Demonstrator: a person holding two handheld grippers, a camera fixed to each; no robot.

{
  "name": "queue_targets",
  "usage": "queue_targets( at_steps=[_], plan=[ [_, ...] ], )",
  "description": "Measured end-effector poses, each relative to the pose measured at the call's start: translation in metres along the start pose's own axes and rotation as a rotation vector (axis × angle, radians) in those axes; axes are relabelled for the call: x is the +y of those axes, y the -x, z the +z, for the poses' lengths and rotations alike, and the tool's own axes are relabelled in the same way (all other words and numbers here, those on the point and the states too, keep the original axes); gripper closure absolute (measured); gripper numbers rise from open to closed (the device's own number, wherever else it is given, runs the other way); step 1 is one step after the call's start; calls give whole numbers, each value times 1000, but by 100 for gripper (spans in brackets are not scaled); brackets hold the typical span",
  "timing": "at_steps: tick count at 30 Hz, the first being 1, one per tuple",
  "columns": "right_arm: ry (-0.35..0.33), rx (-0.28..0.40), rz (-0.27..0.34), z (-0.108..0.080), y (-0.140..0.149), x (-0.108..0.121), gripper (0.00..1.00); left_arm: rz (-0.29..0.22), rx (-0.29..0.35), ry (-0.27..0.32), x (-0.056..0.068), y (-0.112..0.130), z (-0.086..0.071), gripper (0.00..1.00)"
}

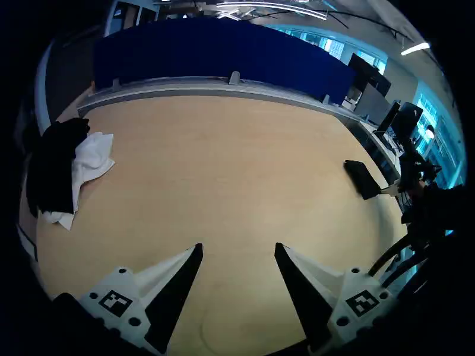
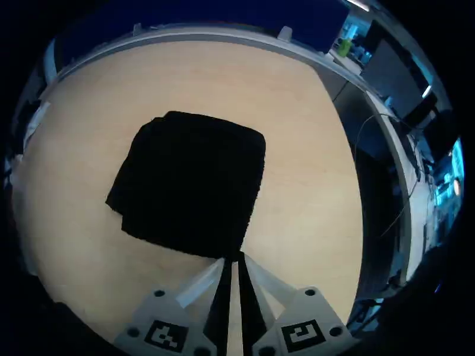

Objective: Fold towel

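A pale wooden tabletop point(image 2: 309, 178) carried a folded black towel point(image 2: 190, 184), lying directly ahead of the right gripper point(image 2: 236, 258). That gripper was clenched almost together at the towel's near corner, though any pinch was unclear. The left gripper point(image 1: 238, 247) hung released, farther off.

Dim, blue-tinted fisheye views, bent at the edges; ceiling strip lights point(image 1: 415, 47) glare overhead.

A light wooden desk point(image 1: 237, 178) spreads across the middle of the left gripper view. At 12 o'clock a grey rail point(image 1: 208, 86) edges it, with a dark blue partition point(image 1: 219, 53) behind. Toward 2 o'clock are dark monitors point(image 1: 371, 104), bright windows point(image 1: 329, 44) and a ceiling strip light point(image 1: 415, 47).
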State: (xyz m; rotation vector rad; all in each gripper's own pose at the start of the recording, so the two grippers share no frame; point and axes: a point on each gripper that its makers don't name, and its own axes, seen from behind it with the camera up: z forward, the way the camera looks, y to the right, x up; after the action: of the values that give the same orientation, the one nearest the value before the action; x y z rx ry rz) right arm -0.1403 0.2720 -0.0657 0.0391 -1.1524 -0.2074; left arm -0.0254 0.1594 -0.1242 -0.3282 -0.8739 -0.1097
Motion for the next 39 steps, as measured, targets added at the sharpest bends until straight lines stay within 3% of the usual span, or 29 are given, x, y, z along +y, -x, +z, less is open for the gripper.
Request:
queue_targets(
  at_steps=[10,16,20,22,24,30,39],
  plan=[
    [28,-11,-1,6,5,4,86,4,-2,1,1,1,-1,10],
    [43,-9,-4,5,5,8,75,5,-2,1,2,1,-2,10],
    [43,-5,0,3,5,8,63,3,-1,2,2,0,-2,10],
    [44,1,0,2,6,7,51,3,0,2,2,0,-2,10],
    [46,8,-1,1,6,6,31,4,0,2,2,-1,-2,10],
    [40,26,3,-2,8,4,0,3,2,5,3,-2,-2,10],
    [32,52,11,-11,3,2,0,7,5,9,6,-4,-4,10]
  ],
)
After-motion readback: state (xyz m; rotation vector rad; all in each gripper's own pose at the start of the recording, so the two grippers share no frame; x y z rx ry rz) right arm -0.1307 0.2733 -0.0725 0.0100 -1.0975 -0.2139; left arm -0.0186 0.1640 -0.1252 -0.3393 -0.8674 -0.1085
